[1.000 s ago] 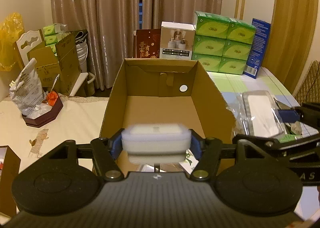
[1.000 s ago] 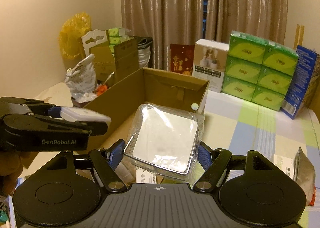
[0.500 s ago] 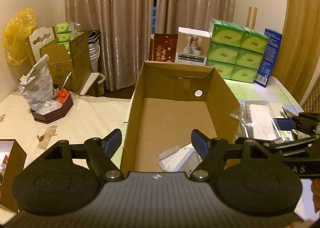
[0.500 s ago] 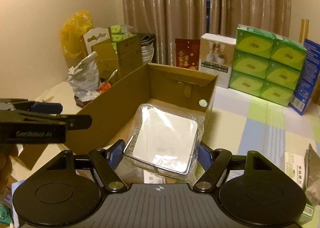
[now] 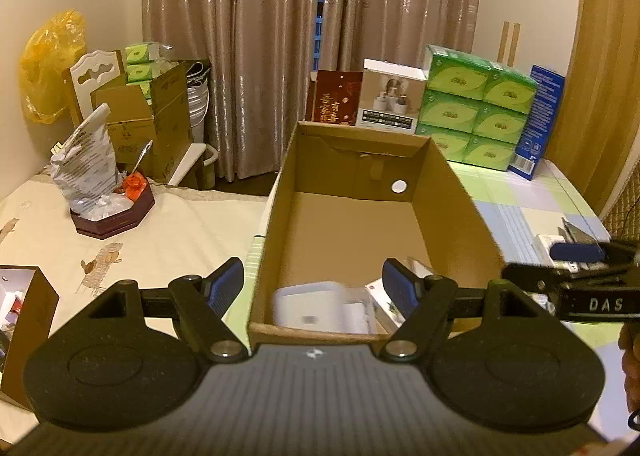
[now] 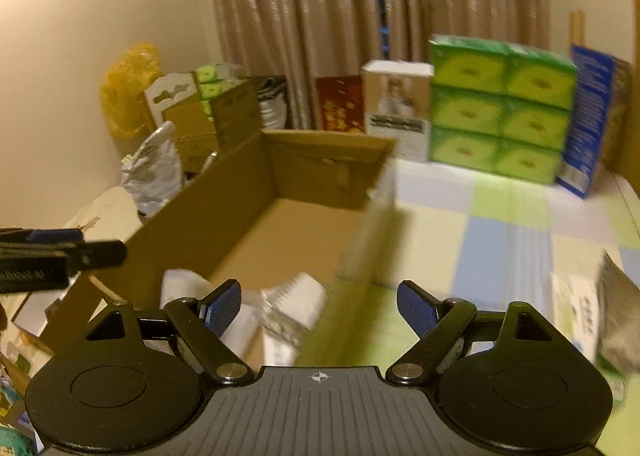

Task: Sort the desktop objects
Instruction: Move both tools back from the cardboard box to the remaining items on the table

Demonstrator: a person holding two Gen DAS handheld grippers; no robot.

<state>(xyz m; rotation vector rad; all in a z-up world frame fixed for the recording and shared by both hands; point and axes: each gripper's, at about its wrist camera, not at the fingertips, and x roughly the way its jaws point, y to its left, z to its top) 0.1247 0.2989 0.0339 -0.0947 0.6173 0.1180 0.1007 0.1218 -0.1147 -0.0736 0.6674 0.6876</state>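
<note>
Hovering at the cardboard box's (image 5: 452, 192) near end, both tongs stood wide and empty. A white case (image 5: 310, 306) lay inside that end.

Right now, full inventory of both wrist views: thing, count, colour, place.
cardboard box: 1, brown, open, centre of table
white packets: several, white and clear, blurred, inside box at near end
green tissue packs: 6 in a stack, behind box to the right
blue box: 1, right of the tissue stack
white product box: 1, behind cardboard box
red card: 1, beside white product box
dark red tray: 1, holds a crumpled bag, left
yellow bag: 1, far left
curtain: brown, back wall
left claw: open, empty
right claw: open, empty
</note>
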